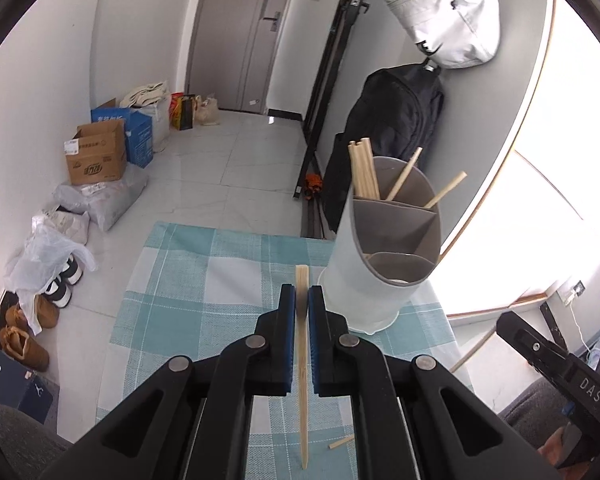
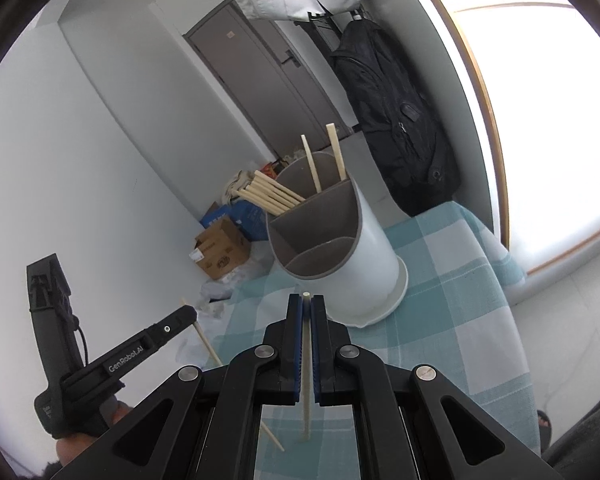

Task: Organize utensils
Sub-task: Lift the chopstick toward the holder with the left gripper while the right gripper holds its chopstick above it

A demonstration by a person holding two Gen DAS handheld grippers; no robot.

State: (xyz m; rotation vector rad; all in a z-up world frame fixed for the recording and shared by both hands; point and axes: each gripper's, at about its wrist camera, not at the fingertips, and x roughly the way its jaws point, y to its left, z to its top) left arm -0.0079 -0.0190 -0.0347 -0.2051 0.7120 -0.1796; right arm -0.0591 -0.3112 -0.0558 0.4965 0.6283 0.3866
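Note:
My left gripper [image 1: 302, 294] is shut on a wooden chopstick [image 1: 302, 408] that runs up between its blue pads, raised over the checked tablecloth [image 1: 188, 280]. Just right of it stands the white utensil holder [image 1: 364, 296] with grey dividers; several chopsticks [image 1: 363, 168] lean in its far compartments. My right gripper [image 2: 307, 302] is shut on a pale chopstick [image 2: 307, 420] in front of the holder [image 2: 364, 264]. Each gripper shows in the other's view: the right gripper [image 1: 508, 322] at the right edge, the left gripper [image 2: 188, 314] at the left with its chopstick [image 2: 206, 340]. A loose chopstick [image 1: 342, 442] lies on the cloth.
A black backpack [image 1: 396, 120] and a light grey bag [image 1: 448, 16] hang on the wall behind the holder. Cardboard boxes [image 1: 100, 156], plastic bags and shoes [image 1: 24, 328] line the floor at the left. A bright window [image 2: 548, 120] is on the right.

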